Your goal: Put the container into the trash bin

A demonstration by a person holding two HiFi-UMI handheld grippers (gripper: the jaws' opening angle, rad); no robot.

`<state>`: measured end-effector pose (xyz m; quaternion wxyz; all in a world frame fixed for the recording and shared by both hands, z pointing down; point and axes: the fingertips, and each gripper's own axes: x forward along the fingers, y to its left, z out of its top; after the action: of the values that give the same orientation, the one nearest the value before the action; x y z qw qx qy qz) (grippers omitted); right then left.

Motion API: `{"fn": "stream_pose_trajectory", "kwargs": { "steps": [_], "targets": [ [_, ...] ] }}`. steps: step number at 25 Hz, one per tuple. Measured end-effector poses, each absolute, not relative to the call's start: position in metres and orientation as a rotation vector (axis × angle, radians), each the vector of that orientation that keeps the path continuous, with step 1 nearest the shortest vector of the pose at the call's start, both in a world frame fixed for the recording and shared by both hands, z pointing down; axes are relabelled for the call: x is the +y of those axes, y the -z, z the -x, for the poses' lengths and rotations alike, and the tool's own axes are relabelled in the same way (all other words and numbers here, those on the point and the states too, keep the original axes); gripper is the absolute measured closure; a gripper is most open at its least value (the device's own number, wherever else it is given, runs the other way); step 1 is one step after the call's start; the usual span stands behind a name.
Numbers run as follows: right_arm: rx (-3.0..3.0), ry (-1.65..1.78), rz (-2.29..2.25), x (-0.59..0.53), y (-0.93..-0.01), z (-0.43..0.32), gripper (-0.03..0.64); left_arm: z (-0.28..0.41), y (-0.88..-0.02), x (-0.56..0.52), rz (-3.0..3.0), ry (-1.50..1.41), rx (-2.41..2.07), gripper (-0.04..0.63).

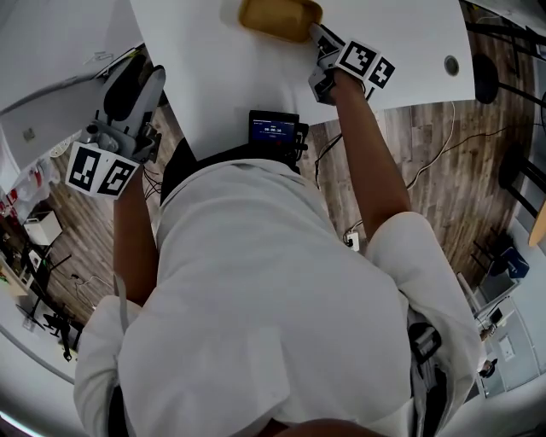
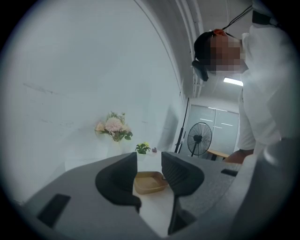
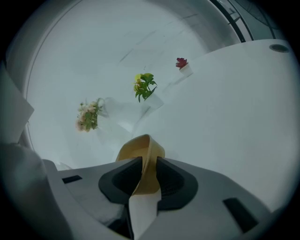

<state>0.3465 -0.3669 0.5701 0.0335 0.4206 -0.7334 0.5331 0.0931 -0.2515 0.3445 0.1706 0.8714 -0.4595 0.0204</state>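
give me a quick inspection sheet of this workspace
surface: white table
job's things: tan container on the table; bin not seen
clutter: flowers along the wall
grippers: right gripper shut on the container's rim; left gripper open, empty
cables: cable on the floor
surroundings: wood floor; fan

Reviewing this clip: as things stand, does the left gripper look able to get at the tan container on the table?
Probably yes. The left gripper has its jaws apart, and the container lies straight ahead on the white table with nothing between. The right gripper already pinches its wall, though.
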Motion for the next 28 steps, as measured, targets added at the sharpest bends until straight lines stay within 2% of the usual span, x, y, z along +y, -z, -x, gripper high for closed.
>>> {"fn": "stream_pose_trajectory", "kwargs": {
  "steps": [4,13,25,28],
  "targets": [
    [-2.26,-1.627,-1.357,-0.369,-0.565,-0.353,0.558,-0.098,-0.345,-0.242,-2.491,-0.089,-1.284,0.43],
    [-2.415,-1.501,-1.456,-0.372,-0.531,-0.36,0.572,-0.086,-0.35,-0.224,-2.472,-0.064,-1.322,0.43],
    [-2.889,-1.098,-1.553,-0.366,-0.377,-0.333,0.572,-0.016,-0.312,-0.185,-2.468,0.041,-1.523,0.431],
    [-2.994,-0.927,-1.561,-0.355,-0.329,-0.303,0.572,0.023,-0.3,-0.169,-2.467,0.089,-1.572,0.433]
  ]
}}
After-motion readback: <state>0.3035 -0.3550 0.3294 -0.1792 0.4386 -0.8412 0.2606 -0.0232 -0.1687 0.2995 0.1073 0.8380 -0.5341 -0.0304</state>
